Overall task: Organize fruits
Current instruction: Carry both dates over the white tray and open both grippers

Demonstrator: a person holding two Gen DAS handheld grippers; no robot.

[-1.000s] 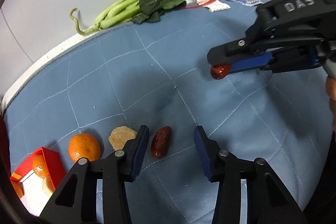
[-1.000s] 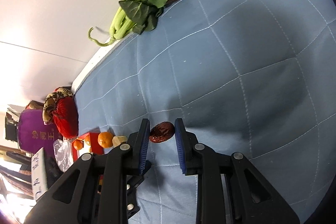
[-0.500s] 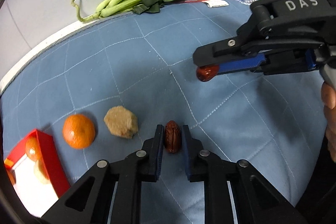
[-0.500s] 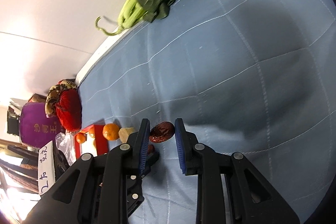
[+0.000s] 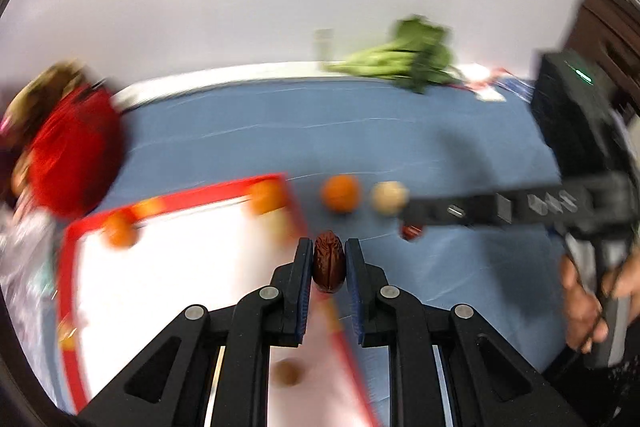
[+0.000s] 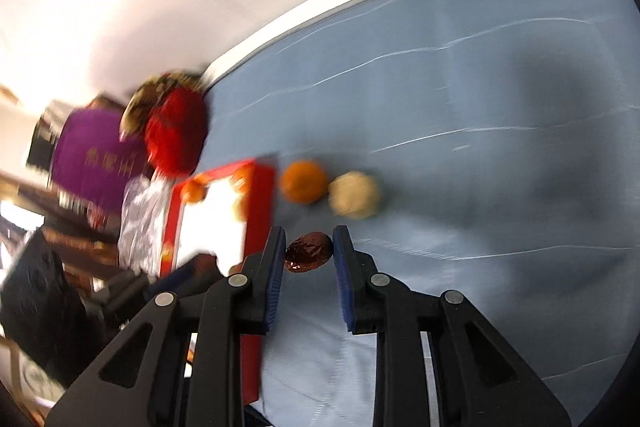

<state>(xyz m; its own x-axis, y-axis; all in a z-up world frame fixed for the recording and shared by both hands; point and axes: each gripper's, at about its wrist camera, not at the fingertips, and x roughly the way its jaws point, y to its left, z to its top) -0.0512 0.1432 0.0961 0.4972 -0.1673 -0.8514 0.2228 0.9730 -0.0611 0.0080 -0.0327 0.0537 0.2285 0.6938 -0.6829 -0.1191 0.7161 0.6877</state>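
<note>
My left gripper point(image 5: 329, 259) is shut on a wrinkled dark red date point(image 5: 329, 262) and holds it above the right rim of the red box point(image 5: 184, 195), whose white inside holds small oranges point(image 5: 120, 233). My right gripper point(image 6: 309, 253) is shut on a second dark red date point(image 6: 309, 251), a little right of the red box point(image 6: 262, 211); it also shows in the left wrist view point(image 5: 412, 231). An orange point(image 5: 340, 193) and a pale beige lump point(image 5: 389, 197) lie on the blue quilted cloth point(image 5: 360, 131) just right of the box. The frames are motion-blurred.
Green leafy vegetables point(image 5: 404, 61) lie at the far edge by the white wall. A red cloth bundle point(image 5: 68, 151) sits left of the box, with a purple bag point(image 6: 96, 155) and clutter beyond. Paper packets point(image 5: 488, 91) lie at the far right.
My left gripper closed on the date, lifted it and swung left over the red box. My right gripper, still holding its date, moved left toward the box as well.
</note>
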